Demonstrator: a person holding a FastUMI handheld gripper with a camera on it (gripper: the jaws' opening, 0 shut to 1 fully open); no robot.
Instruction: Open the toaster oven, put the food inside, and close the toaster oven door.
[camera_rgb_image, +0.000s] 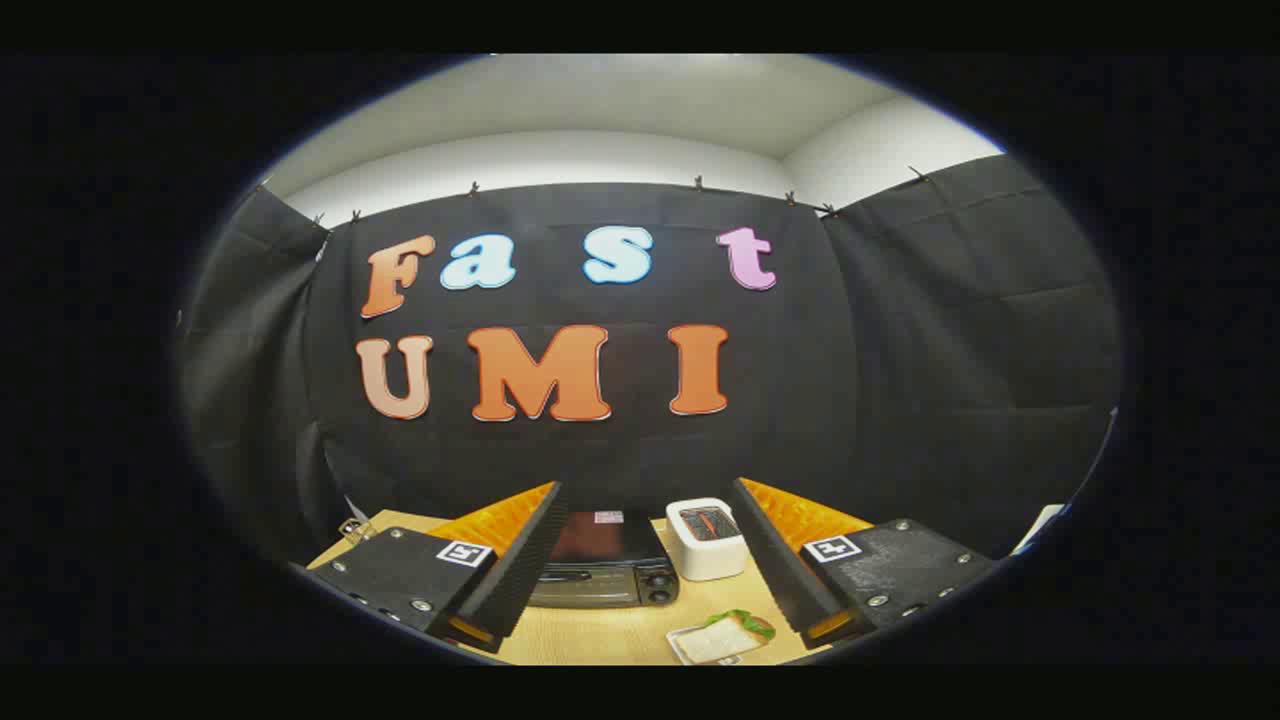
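Note:
A small black toaster oven (605, 570) stands on the wooden table (590, 635), its glass door closed and two knobs at its right side. It sits beyond my fingers, partly hidden behind the left one. A sandwich with green leaf on a small white plate (722, 638) lies on the table nearer to me, just inside the right finger. My gripper (640, 600) is held high above the table, open, with nothing between its fingers.
A white pop-up toaster (707, 540) stands right beside the oven, on its right. The black cloth wall hangs close behind both. A metal clip (352, 528) sits at the table's far left corner.

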